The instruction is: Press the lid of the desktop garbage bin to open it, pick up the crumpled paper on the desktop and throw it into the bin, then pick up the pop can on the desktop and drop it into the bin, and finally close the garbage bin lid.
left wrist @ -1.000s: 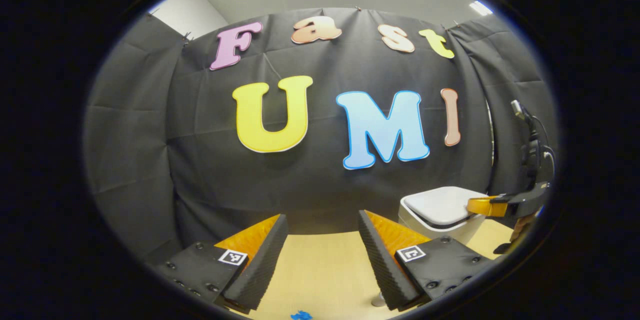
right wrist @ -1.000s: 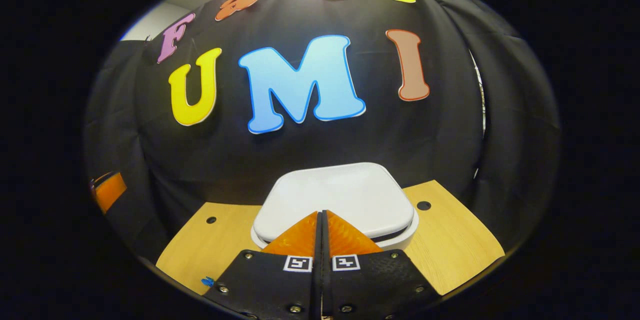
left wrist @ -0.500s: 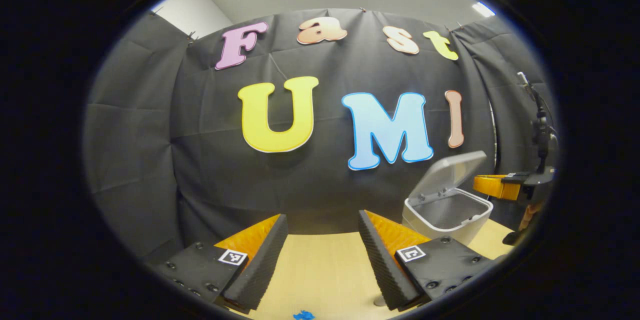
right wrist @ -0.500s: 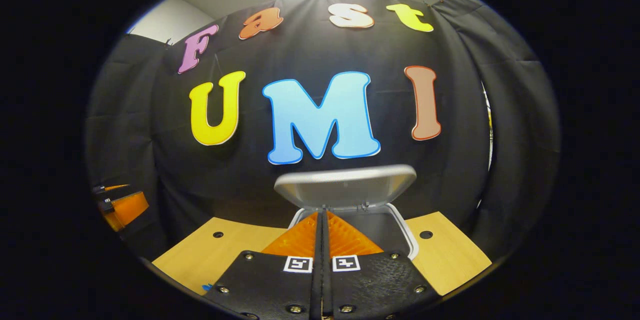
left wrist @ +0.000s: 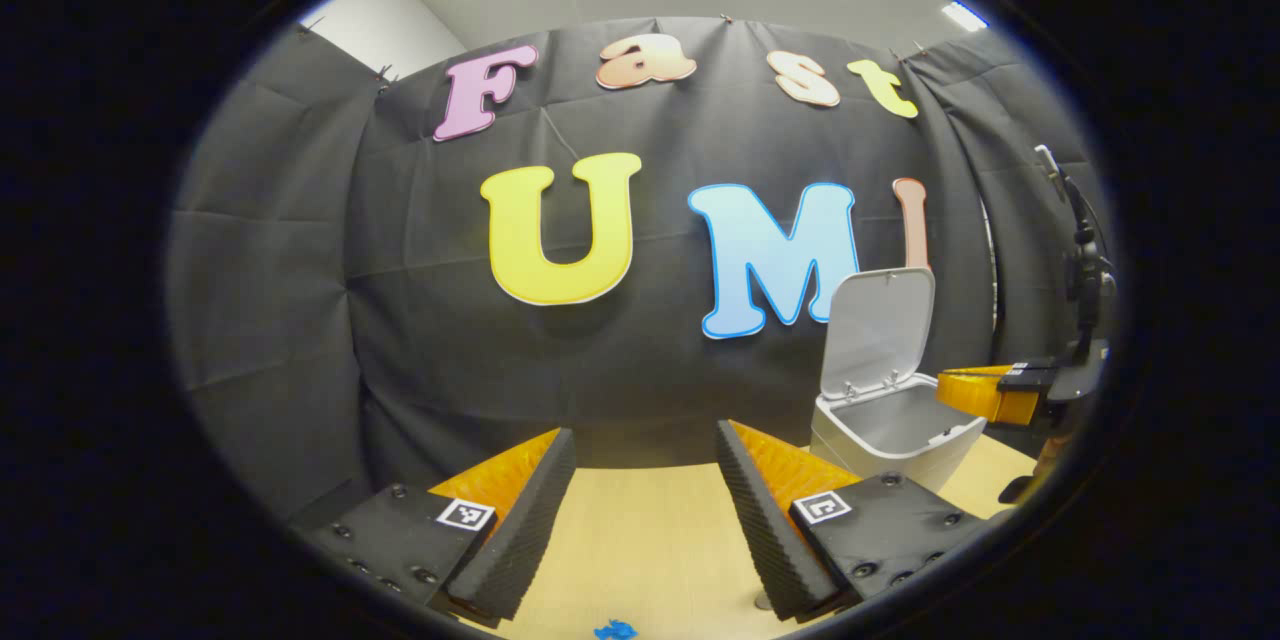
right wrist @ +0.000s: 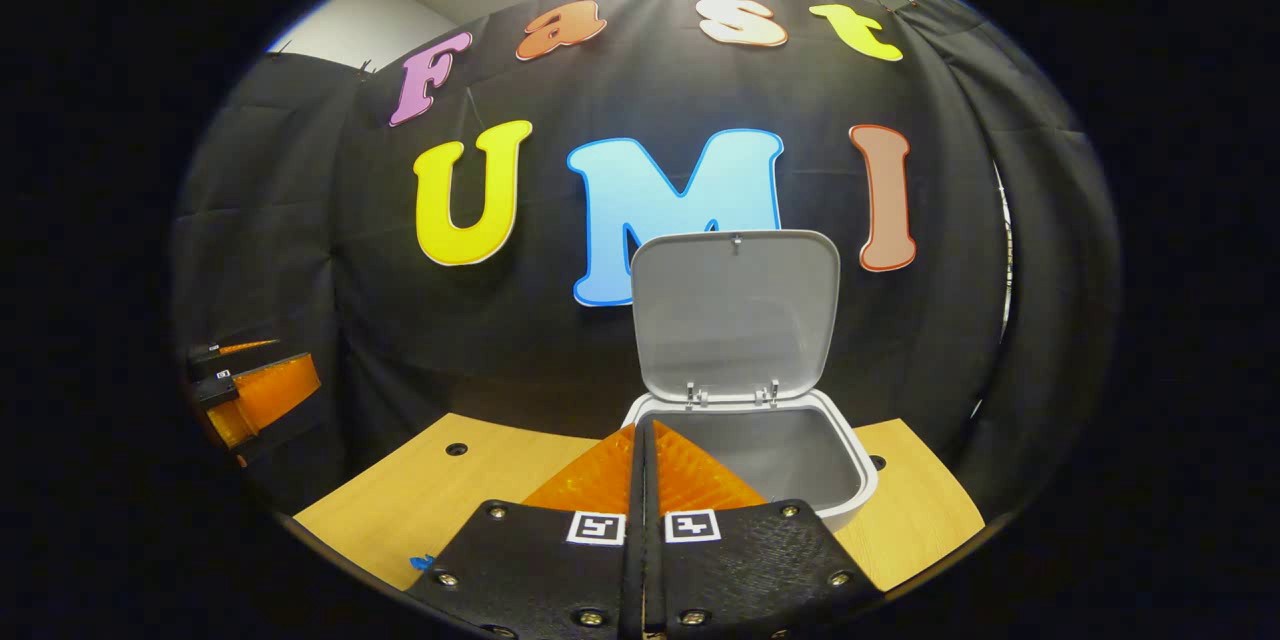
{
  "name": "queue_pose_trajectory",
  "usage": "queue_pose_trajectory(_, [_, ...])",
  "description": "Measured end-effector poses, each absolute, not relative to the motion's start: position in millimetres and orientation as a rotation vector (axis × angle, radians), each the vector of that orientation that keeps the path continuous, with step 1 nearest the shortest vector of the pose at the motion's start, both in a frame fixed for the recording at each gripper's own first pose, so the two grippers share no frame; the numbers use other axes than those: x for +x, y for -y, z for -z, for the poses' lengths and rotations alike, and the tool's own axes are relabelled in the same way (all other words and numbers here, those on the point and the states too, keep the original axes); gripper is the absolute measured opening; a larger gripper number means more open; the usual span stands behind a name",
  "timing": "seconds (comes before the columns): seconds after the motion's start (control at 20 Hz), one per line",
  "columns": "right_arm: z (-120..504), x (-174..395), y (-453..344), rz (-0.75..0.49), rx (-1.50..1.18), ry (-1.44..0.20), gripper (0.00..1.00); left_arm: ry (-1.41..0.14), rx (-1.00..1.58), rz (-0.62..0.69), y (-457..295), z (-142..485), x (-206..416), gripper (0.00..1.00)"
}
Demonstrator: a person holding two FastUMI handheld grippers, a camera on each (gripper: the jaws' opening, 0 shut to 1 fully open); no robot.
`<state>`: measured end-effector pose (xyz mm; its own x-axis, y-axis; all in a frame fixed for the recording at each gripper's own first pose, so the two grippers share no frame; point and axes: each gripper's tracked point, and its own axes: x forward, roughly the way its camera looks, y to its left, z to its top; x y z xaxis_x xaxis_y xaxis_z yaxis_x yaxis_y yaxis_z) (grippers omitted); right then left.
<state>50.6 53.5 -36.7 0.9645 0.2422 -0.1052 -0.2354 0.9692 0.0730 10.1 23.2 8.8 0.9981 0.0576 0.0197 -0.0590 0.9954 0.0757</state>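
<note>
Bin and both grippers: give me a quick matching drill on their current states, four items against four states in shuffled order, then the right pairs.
Things:
1. lid
2. bin
3. left gripper
4. right gripper

States:
A. fingers pressed together, nothing between them
B. standing upright on its hinges
C. fingers spread apart over the table
D. open at the top, nothing visible inside

Pairs: 1-B, 2-D, 3-C, 4-A
</note>
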Motion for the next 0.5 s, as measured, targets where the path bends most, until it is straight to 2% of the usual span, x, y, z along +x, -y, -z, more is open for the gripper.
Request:
queue_pose_trajectory(0.4, [51.3,40.2,-74.9,-0.302,0.08,-0.154,0.0,0.012,0.084,-0.068,-28.5,-3.3,10.9,0.96])
queue_pose_trajectory(0.5, [53.2,38.0,-78.8,-0.311,0.078,-0.155,0.04,0.01,0.082,-0.073,-31.1,-0.9,10.0,0.96])
